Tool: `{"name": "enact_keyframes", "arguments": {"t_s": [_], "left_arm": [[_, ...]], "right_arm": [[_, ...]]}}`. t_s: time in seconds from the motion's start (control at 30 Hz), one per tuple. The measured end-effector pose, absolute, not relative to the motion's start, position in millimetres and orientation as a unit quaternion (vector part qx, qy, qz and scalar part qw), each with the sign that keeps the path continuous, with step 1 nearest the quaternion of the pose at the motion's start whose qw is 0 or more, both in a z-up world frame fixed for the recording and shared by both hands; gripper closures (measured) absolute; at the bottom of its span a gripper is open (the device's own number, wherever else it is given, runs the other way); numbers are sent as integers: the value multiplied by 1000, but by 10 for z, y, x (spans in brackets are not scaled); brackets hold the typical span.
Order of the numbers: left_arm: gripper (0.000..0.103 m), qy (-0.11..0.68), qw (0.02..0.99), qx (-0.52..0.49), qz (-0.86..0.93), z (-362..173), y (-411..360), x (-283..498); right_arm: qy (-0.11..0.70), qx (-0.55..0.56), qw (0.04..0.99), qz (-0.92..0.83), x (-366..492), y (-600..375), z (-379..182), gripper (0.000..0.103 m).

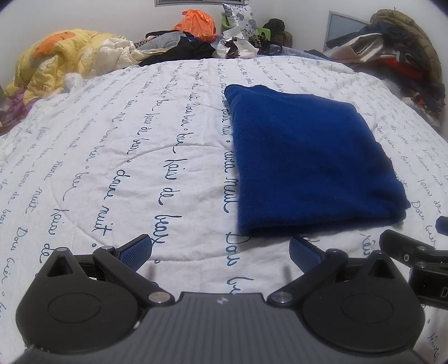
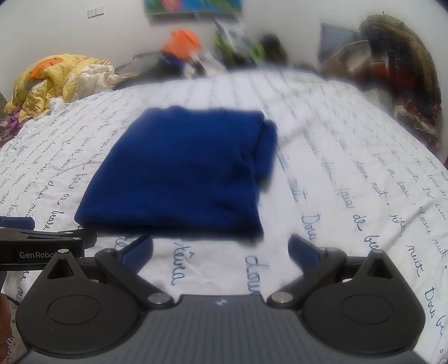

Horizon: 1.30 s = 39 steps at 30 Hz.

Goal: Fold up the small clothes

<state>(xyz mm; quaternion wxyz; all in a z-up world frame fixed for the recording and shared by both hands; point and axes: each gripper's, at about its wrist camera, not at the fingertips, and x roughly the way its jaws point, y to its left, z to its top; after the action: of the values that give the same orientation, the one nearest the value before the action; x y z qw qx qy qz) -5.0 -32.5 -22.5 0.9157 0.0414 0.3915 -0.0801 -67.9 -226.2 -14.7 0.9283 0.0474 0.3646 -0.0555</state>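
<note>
A dark blue garment (image 1: 308, 156) lies folded into a rough rectangle on the white quilt (image 1: 126, 156) with blue handwriting print. In the right wrist view the same blue garment (image 2: 184, 170) lies straight ahead, with a small flap sticking out on its right side. My left gripper (image 1: 221, 253) is open, just short of the garment's near edge and left of its middle, with nothing between its fingers. My right gripper (image 2: 221, 252) is open too, close to the near edge. Part of the right gripper (image 1: 414, 260) shows at the right edge of the left wrist view.
A yellow and orange blanket (image 1: 56, 64) is heaped at the back left. Dark clothes, an orange bag (image 1: 197, 23) and a patterned bag are piled along the far edge. More clothes and a brown coat (image 1: 406, 47) are stacked at the back right.
</note>
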Motion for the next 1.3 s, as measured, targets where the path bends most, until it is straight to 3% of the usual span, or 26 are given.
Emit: {"name": "enact_keyframes", "arguments": {"t_s": [1.3], "left_arm": [[0, 393, 915, 44, -82, -243, -328, -48]], "right_arm": [[365, 47, 929, -50, -680, -2246, -149, 0]]}}
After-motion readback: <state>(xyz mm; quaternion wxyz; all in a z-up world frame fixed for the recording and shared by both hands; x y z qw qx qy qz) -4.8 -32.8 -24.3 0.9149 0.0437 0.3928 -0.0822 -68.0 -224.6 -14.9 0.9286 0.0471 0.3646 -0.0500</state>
